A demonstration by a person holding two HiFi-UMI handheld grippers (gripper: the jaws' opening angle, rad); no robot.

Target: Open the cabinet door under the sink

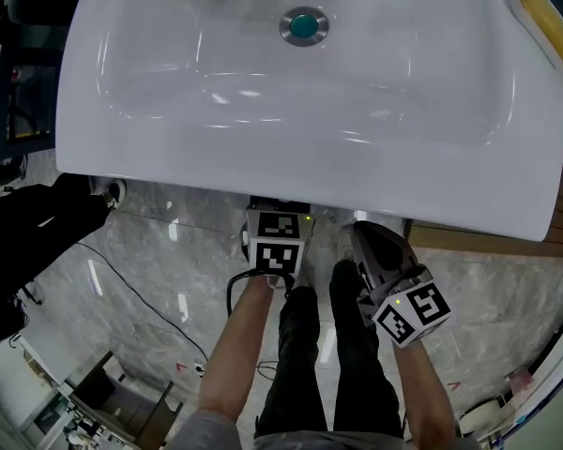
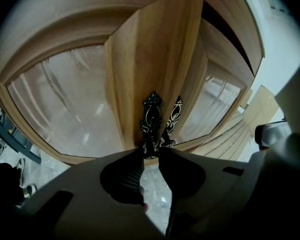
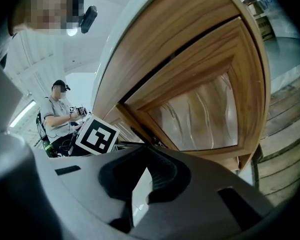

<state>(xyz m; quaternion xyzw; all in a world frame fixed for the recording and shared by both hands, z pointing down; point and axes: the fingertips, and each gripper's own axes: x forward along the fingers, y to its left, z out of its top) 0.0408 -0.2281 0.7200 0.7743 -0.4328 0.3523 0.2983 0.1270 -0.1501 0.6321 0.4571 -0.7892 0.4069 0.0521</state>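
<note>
From above, the white sink (image 1: pixel 300 101) hides the wooden cabinet beneath it. In the left gripper view two wood doors with frosted glass (image 2: pixel 70 104) meet at the middle, each with an ornate black handle. My left gripper (image 2: pixel 151 153) is shut on the lower end of the left door's handle (image 2: pixel 151 115); the right door's handle (image 2: pixel 175 115) stands free beside it. In the head view only its marker cube (image 1: pixel 280 242) shows below the sink rim. My right gripper (image 3: pixel 146 154) hangs shut and empty in front of the right door (image 3: pixel 200 109), just right of the left one (image 1: pixel 364 235).
The floor is grey marble tile with a black cable (image 1: pixel 122 279) on it. The person's legs (image 1: pixel 338 345) stand between the two arms. Dark equipment (image 1: pixel 28 232) sits at the left. A yellow sponge (image 1: pixel 544 12) lies on the sink's far right corner. Another person (image 3: pixel 57 116) stands beyond.
</note>
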